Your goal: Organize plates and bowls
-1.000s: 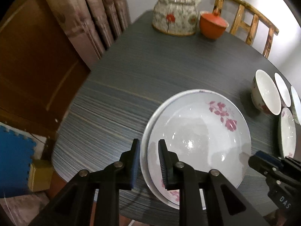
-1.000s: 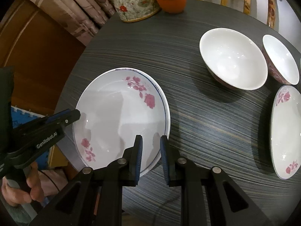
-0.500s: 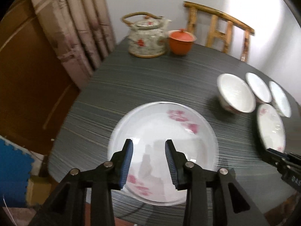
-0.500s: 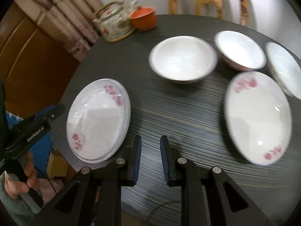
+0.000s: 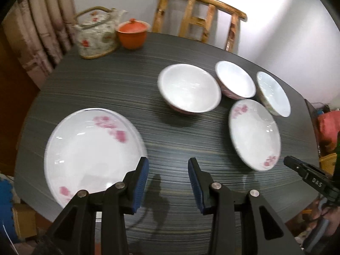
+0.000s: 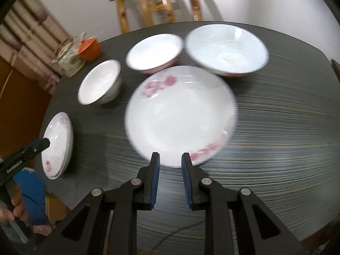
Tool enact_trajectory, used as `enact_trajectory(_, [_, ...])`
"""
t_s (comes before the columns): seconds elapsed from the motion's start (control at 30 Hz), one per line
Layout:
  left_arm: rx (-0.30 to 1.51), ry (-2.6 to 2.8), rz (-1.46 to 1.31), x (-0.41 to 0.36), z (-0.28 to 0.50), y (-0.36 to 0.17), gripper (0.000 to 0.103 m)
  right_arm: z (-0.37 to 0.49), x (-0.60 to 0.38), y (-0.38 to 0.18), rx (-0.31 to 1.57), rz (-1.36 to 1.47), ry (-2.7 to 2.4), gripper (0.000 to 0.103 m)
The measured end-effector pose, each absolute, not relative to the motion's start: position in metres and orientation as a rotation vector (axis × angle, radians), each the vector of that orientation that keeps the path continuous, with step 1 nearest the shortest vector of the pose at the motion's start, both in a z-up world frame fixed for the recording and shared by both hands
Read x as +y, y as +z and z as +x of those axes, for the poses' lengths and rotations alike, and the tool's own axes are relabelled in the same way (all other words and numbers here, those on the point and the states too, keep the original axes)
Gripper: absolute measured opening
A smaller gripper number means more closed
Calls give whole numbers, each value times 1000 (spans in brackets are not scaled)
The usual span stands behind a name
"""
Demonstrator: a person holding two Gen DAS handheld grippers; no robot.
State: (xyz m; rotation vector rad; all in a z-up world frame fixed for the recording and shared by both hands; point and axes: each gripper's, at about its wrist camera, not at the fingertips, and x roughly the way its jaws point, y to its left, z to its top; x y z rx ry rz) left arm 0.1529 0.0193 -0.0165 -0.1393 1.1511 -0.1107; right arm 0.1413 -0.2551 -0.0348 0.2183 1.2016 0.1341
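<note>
On the dark table, the left view shows the left gripper spread and empty beside the plate stack, while the right view shows the right gripper, narrowly parted and empty, before a lone plate with three bowls behind it.

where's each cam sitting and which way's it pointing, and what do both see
Left wrist: on the left gripper, angled down at the stacked plates; its open fingers show, and the right gripper's tip at the right edge.
Right wrist: on the right gripper, angled down at the single plate; its narrowly parted, empty fingers show, and a hand holding the left gripper.
Shared: both plates, three bowls, teapot, chair.
</note>
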Motion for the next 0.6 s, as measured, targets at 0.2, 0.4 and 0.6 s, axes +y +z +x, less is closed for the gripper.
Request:
enact_trajectory(0.2, [1208,-183,-193,-21,172,-27,39,153,-299,-47,1209,279,96,21])
enact_trajectory(0.4, [1245,-211,-231,-49,194,-43,39,172,-319,-61,1213,329,104,21])
enact_trajectory(0.6, [1272,-230,-283,-68,212,-58,39,194,-321,-74,1234,320,125,21])
